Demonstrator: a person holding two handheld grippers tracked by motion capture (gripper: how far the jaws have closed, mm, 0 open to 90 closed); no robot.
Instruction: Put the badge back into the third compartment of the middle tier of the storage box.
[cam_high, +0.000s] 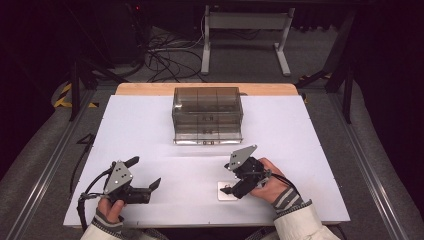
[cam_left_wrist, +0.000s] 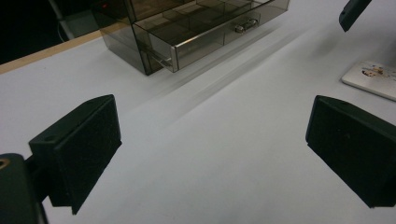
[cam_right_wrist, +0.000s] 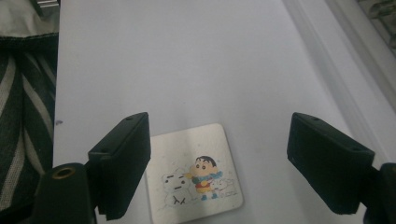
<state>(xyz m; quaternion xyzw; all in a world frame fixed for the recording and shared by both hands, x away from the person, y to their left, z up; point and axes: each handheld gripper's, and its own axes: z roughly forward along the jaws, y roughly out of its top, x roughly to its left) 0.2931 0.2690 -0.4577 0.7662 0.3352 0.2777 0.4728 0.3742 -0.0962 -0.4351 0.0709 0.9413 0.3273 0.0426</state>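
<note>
I have the right gripper (cam_high: 231, 189) tipped down over the card (cam_right_wrist: 194, 179), which lies flat on the white table (cam_high: 165, 135) near its front edge, right of centre. In the right gripper view my jaws stand wide apart with the card below and between them, one pad over its left edge; I cannot tell whether that pad touches it. The card is a white square with rounded corners and a cartoon print, and nothing grips it.

My left gripper (cam_high: 145, 173) sits well to the left, lying level and pointing toward the card. Its jaws are released too, with only bare table between them in the left gripper view, the card (cam_left_wrist: 371, 78) farther off at the right edge.

The smoky clear drawer box (cam_high: 207, 115) stands at the back centre, well apart from the card, its bottom drawer (cam_left_wrist: 205, 39) pulled out a little.
</note>
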